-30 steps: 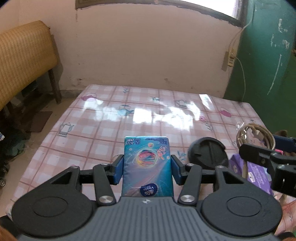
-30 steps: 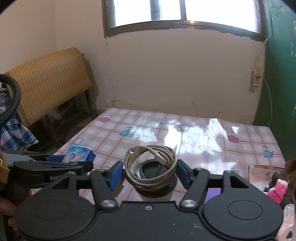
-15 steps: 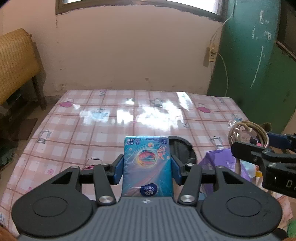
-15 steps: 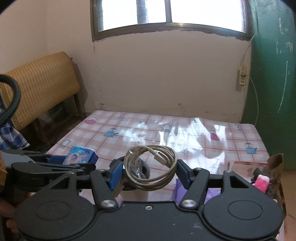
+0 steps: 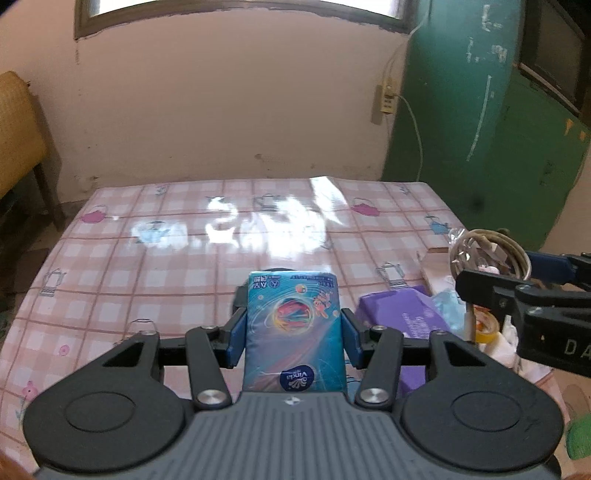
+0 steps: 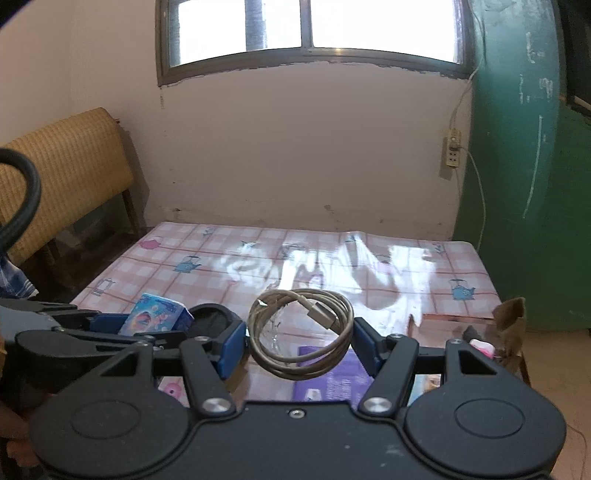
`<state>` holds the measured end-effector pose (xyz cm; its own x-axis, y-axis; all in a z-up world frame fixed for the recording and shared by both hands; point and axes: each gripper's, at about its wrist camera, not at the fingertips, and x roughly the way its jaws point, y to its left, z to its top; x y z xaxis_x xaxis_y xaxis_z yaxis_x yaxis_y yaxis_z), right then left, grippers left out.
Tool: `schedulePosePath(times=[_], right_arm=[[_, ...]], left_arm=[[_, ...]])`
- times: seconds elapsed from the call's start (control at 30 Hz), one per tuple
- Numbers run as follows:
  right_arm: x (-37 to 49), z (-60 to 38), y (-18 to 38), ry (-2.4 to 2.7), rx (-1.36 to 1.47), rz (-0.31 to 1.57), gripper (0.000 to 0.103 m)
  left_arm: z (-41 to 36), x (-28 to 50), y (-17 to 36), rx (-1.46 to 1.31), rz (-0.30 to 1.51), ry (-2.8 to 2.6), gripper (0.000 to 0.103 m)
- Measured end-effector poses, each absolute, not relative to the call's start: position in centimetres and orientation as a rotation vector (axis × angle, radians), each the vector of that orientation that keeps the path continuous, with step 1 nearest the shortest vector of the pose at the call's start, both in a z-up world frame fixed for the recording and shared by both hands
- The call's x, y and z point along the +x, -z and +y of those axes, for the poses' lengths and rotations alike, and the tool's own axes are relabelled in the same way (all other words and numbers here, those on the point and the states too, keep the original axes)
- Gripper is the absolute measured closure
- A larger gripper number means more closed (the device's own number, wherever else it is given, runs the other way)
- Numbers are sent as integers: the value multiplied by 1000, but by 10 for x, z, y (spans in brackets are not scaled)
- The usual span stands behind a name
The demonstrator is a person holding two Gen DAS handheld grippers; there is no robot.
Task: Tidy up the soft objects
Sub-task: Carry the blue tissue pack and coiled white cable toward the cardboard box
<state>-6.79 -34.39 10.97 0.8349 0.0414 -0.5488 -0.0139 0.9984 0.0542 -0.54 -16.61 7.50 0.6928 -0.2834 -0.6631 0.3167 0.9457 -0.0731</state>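
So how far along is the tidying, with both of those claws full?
Midway, I'd guess. In hand: the left gripper clamps a blue tissue pack, the right gripper a coiled cable; neither is put down yet. Left: the purple pack and black disc lying on the checked tablecloth.

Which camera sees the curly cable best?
The right wrist view: the coiled cable fills the middle, gripped in the right tongs. The left wrist view shows it small at the right edge, partly hidden.

Bright window [image 6: 310,29] daylight — white glare on the tablecloth [image 5: 258,225], fisheye-bent edges.
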Motion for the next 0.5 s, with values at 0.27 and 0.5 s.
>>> schedulePosePath(times=[0.27, 0.5], right_arm=[[-81, -374, -109, 27, 64, 585, 28], [-91, -403, -106, 83, 73, 587, 28]], left_arm=[[-193, -8, -75, 76, 727, 389, 50], [-212, -11, -71, 93, 730, 423, 50]])
